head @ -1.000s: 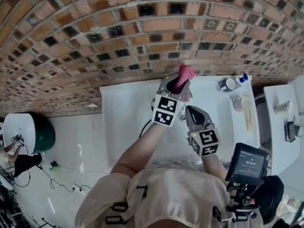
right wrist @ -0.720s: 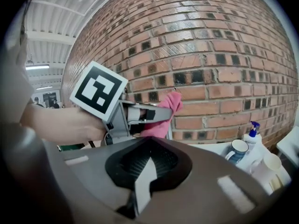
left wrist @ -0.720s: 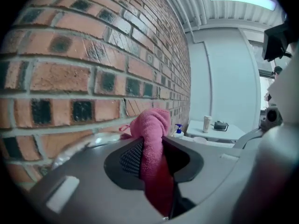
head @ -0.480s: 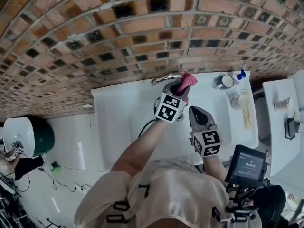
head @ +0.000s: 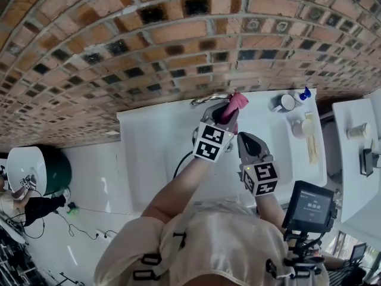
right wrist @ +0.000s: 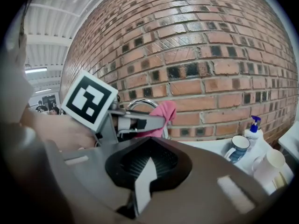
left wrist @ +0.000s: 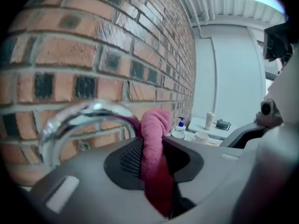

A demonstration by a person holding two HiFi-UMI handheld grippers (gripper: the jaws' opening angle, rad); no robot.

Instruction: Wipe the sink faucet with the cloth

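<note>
A chrome arched faucet [head: 205, 99] stands at the back of the white sink [head: 155, 142], against the brick wall. My left gripper [head: 223, 111] is shut on a pink cloth [head: 233, 105], whose bunched end sticks out past the jaws beside the spout. In the left gripper view the cloth [left wrist: 154, 143] hangs between the pads, just right of the faucet's curve [left wrist: 79, 118]; contact is unclear. My right gripper [head: 246, 140] hovers over the basin, nearer me, shut and empty. Its own view shows the cloth [right wrist: 161, 113] and faucet [right wrist: 140, 104] ahead.
On the sink's right ledge stand a mug [head: 286, 104], a blue-capped pump bottle [head: 304, 94] and a pale cup [head: 300, 128]. A white counter [head: 351, 159] lies further right. A screen device [head: 309, 206] hangs at my right side. A dark green bin [head: 56, 165] sits at left.
My left gripper has come down with the cloth, level with the faucet spout. The right gripper shifted slightly; both are nearly still over the last half second.
</note>
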